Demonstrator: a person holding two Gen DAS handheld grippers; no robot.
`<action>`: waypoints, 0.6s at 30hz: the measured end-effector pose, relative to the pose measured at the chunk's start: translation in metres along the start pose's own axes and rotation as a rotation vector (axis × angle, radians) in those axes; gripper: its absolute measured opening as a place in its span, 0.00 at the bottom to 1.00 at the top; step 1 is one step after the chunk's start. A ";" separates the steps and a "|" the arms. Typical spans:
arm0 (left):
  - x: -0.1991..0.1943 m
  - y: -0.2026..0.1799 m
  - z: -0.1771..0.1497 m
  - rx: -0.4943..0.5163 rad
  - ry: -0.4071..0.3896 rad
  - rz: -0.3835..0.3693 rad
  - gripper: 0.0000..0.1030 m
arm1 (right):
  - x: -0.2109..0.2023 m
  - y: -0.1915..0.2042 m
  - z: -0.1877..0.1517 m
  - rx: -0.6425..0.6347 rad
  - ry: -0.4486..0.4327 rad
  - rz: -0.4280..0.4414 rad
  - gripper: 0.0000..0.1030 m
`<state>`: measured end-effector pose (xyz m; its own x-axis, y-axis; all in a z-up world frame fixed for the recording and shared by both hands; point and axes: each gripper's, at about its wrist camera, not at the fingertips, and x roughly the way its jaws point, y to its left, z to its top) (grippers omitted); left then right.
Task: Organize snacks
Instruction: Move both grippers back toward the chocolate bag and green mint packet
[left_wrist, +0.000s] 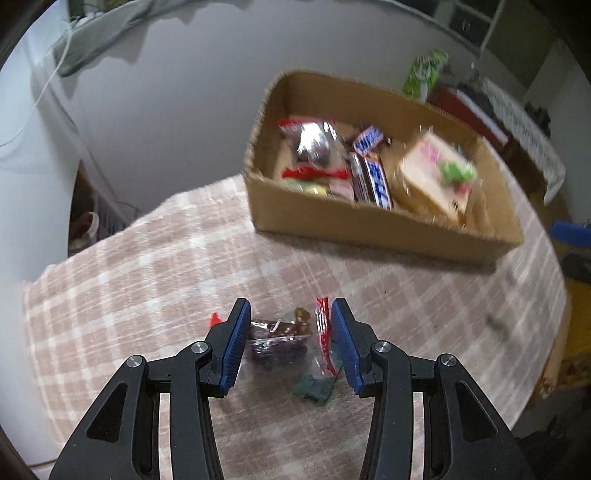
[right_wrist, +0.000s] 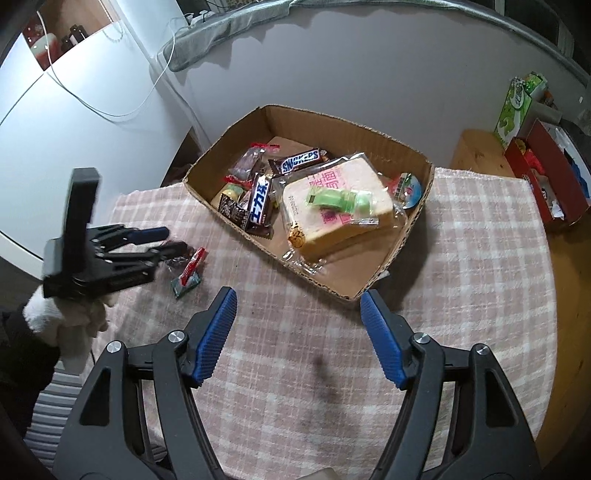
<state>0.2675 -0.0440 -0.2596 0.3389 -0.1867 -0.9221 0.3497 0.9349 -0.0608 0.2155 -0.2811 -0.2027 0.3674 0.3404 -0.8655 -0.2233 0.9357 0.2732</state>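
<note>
A cardboard box (right_wrist: 413, 218) on the checked tablecloth holds Snickers bars (right_wrist: 300, 159), a wrapped bread slice (right_wrist: 332, 206) and other small snacks; it also shows in the left wrist view (left_wrist: 332, 225). A small clear packet with red ends (left_wrist: 288, 336) lies on the cloth between the open fingers of my left gripper (left_wrist: 288, 317), which straddles it without clear contact. In the right wrist view the packet (right_wrist: 190, 271) lies by the left gripper (right_wrist: 168, 242). My right gripper (right_wrist: 299, 310) is open and empty, just in front of the box's near corner.
A pink checked cloth (right_wrist: 461, 295) covers the table. A red box (right_wrist: 546, 184) and a green packet (right_wrist: 515, 107) stand at the far right. A grey wall and a white cabinet (right_wrist: 55, 129) lie behind.
</note>
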 end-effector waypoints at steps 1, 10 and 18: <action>0.003 -0.001 -0.001 0.011 0.002 0.014 0.43 | 0.001 0.001 0.000 -0.001 0.003 0.004 0.70; 0.002 0.020 -0.013 -0.003 -0.024 0.081 0.43 | 0.014 0.035 -0.002 -0.054 0.036 0.075 0.70; -0.009 0.050 -0.039 -0.064 -0.028 0.118 0.43 | 0.049 0.077 -0.006 -0.079 0.100 0.137 0.70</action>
<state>0.2478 0.0162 -0.2692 0.3991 -0.0822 -0.9132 0.2498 0.9680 0.0220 0.2107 -0.1931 -0.2268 0.2381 0.4493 -0.8611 -0.3362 0.8699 0.3609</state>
